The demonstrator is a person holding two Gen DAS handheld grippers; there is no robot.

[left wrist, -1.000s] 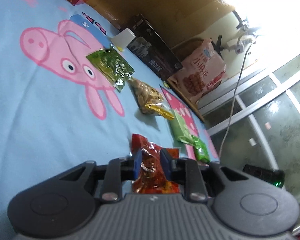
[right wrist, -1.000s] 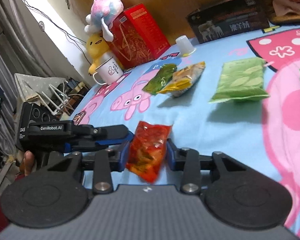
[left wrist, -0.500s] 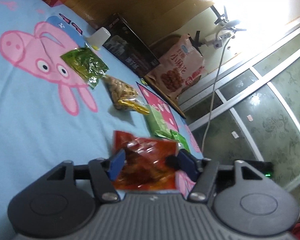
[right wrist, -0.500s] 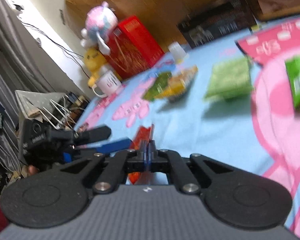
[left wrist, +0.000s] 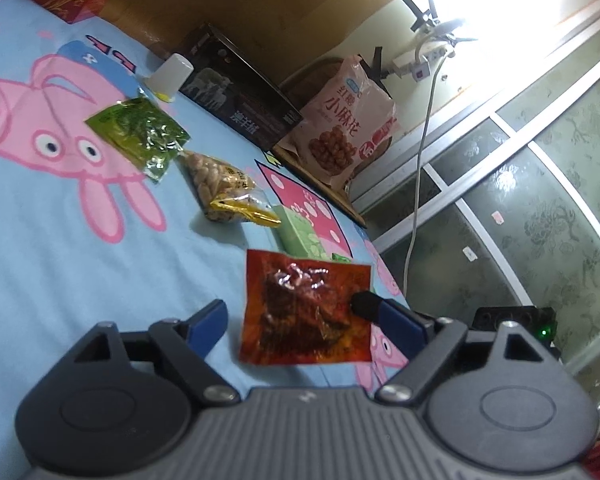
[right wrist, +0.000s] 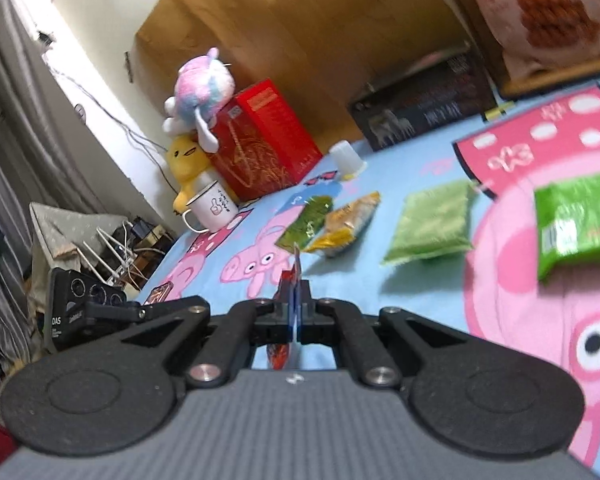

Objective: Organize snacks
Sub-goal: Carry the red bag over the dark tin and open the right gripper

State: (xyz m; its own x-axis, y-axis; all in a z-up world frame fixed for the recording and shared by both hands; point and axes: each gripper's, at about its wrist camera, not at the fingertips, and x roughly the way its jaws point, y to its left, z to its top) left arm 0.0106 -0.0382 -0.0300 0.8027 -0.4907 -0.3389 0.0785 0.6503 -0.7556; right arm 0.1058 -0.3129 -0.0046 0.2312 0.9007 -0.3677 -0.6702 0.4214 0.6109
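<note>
A row of snacks is shown laid out across the blue cartoon sheet [left wrist: 52, 248]: from the left, a dark green foil packet [left wrist: 140, 136], a clear bag of peanuts [left wrist: 224, 186] just beside it, a pale green packet [left wrist: 300, 236] and, in the right wrist view, a bright green packet [right wrist: 580, 224] at the far right. These four are taken to be already placed; the red snack packet [left wrist: 306, 308] is not yet set down and appears to be the item left.

The red snack packet is seen raised off the sheet, in front of the row's right part. The left gripper [left wrist: 288, 320] has just been opening; its jaws stand wide, the left pad clear of the packet, while contact at the right pad cannot be told. The right gripper [right wrist: 296, 308] is closed on the packet's edge.

In the left wrist view the packet's broad face is turned toward the camera, roughly upright; its long axis cannot be told, as the outline reads nearly square.
</note>
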